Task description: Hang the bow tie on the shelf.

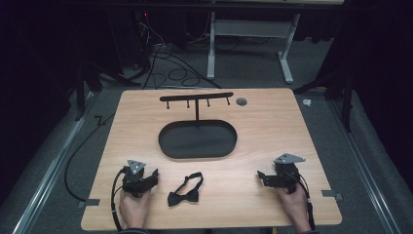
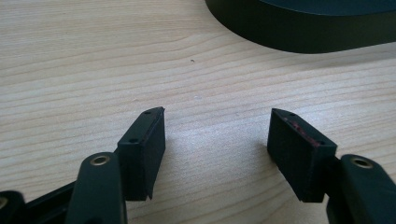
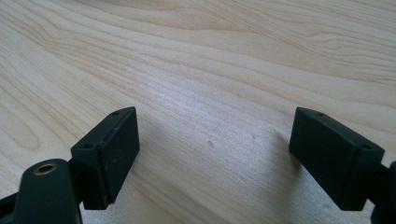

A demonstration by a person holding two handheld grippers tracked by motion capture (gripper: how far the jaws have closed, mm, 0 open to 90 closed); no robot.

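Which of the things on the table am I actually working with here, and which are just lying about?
In the job:
bow tie, lying between both grippers
left gripper, open and empty
right gripper, open and empty
hook stand with its oval tray, likely

Lying about:
grey disc at the table's far edge

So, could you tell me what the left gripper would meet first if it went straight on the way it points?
Most likely the black oval tray: the open left gripper faces bare table, with the tray's wall ahead, slightly to the right, so it might only clip its edge.
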